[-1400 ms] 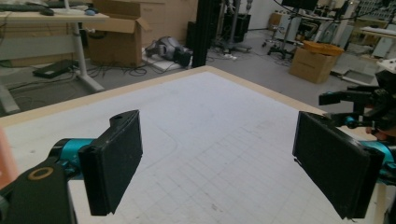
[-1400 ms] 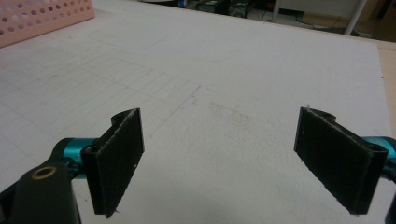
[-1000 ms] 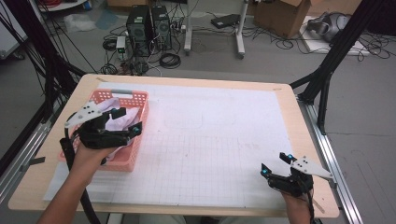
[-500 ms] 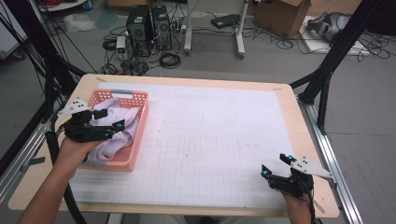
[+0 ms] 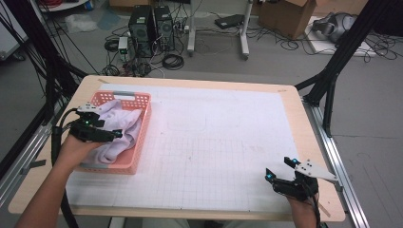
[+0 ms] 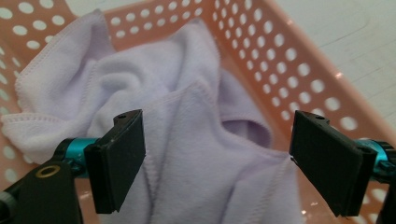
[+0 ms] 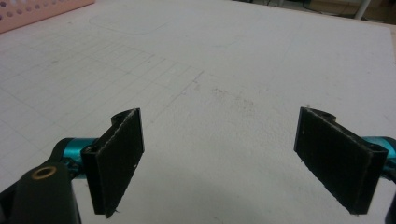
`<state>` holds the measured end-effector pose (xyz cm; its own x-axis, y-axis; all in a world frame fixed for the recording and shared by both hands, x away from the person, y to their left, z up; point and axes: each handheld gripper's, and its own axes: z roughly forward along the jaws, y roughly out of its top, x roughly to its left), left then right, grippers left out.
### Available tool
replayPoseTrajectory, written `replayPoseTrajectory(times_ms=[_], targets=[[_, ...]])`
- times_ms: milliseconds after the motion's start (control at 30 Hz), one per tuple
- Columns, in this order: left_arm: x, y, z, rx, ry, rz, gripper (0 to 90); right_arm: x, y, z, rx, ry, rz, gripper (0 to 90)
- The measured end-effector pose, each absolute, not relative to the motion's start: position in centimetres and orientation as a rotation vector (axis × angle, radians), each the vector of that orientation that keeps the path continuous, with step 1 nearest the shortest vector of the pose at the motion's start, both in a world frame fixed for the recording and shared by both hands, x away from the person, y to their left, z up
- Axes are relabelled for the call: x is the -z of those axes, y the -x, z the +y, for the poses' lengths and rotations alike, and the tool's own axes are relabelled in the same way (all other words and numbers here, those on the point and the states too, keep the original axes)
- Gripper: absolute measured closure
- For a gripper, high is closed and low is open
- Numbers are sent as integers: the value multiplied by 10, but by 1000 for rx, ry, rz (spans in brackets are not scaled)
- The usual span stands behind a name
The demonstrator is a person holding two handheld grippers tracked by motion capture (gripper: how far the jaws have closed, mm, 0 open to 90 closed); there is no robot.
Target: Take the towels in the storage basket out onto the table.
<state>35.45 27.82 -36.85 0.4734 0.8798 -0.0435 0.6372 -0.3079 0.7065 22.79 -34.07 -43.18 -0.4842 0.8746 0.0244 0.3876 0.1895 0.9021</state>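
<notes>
A person works at a pale wooden counter (image 5: pixel 304 118) covered by a white gridded mat (image 5: pixel 214 142). At its left side sits a pink plastic basket (image 5: pixel 142 133) with perforated walls, and a crumpled lilac towel (image 5: pixel 119 128) lies inside it, bunched in soft folds against the basket's sides.

The left gripper (image 5: pixel 114 135) hovers just over the towel inside the basket. In the left gripper view its jaws are spread wide, with a raised fold of the towel (image 6: pixel 196 140) lying between and beyond them; they grip nothing, and whether a jaw brushes the cloth is hard to tell. The step in hand looks like reaching for the towel. The next move likely calls for lowering the jaws around that ridge of cloth and closing on it firmly.

The right gripper (image 5: pixel 280 171) rests near the counter's front right corner, well apart from the basket. In the right gripper view (image 7: pixel 217 154) its jaws are also spread wide, empty, over the bare mat.
</notes>
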Motion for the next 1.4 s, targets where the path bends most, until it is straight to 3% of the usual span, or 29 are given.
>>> replayPoseTrajectory(times_ms=[467,700,867,1033,1200,1400], targets=[[392,-378,286,-367,-2161,1411,171,433,-229,-338,-1257,-1161,1982,144],[405,-386,279,-361,-2237,1447,112,433,-229,-340,-1267,-1157,1988,144],[417,-388,268,-365,-2288,1446,17,433,-228,-339,-1270,-1154,1994,144],[420,-388,264,-404,-2314,1454,18,433,-229,-339,-1272,-1154,1999,144],[419,-387,263,-456,-2308,1477,93,433,-228,-340,-1264,-1153,1998,145],[414,-384,268,-496,-2259,1508,362,431,-227,-342,-1267,-1154,1988,146]])
